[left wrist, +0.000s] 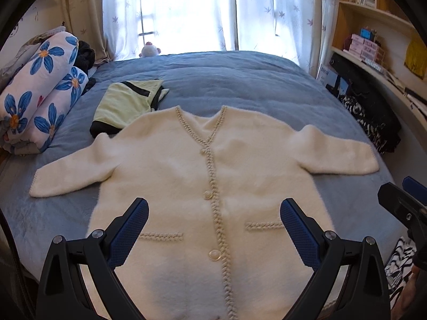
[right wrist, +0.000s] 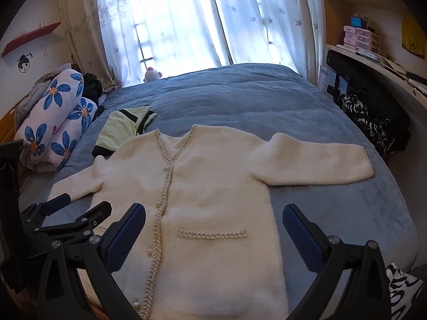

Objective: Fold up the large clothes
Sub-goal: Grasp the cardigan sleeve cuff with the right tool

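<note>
A cream fluffy cardigan [left wrist: 176,160] [right wrist: 210,184] lies flat and buttoned on the blue bed [left wrist: 240,85] [right wrist: 240,98], front up, both sleeves spread out to the sides. My left gripper [left wrist: 213,213] hovers open above its lower front, over the button line between the two pocket trims. My right gripper [right wrist: 213,218] is open above the cardigan's right pocket. Neither holds anything. The right gripper [left wrist: 403,200] shows at the right edge of the left wrist view, and the left gripper [right wrist: 77,208] at the left of the right wrist view.
A folded pale green and black garment [left wrist: 125,104] [right wrist: 120,128] lies just beyond the cardigan's left shoulder. Rolled flower-print bedding [left wrist: 40,90] [right wrist: 53,117] lines the bed's left side. Dark patterned clothes [left wrist: 373,122] [right wrist: 373,122] and shelves stand right. Curtains hang behind.
</note>
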The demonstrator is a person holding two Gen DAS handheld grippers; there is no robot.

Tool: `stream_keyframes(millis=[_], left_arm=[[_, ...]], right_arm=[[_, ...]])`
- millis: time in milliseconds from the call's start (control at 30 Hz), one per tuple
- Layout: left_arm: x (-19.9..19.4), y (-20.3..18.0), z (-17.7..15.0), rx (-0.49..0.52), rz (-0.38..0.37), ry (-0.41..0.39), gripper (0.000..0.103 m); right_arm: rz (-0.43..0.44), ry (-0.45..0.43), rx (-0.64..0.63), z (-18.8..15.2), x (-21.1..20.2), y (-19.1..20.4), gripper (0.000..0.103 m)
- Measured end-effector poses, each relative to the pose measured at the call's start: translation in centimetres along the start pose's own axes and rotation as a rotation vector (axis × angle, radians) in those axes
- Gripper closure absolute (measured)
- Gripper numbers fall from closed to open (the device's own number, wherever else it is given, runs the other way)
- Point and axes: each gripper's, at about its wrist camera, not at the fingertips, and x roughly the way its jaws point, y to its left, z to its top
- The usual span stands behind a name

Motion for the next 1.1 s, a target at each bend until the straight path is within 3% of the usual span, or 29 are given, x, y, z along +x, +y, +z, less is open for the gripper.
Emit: stream_keyframes(millis=[533, 767, 1100], left_arm=[[2.7, -6.5, 5.3, 0.099, -0.031, -0.073, 0.005], [6.3, -11.1, 7.4, 0.155, -0.012, -0.113, 0.005], [13.0, -18.1, 9.7, 0.202, -0.053, -0.13, 0.005]], right_arm=[[-0.078, -0.007, 0.05, 3.6, 1.6, -7.5, 0.0], [-0.092, 0.044, 0.119, 5.0, 5.5, -12.4, 0.0], [-0.13, 0.138, 0.305, 5.5, 13.5, -21.8, 0.0]])
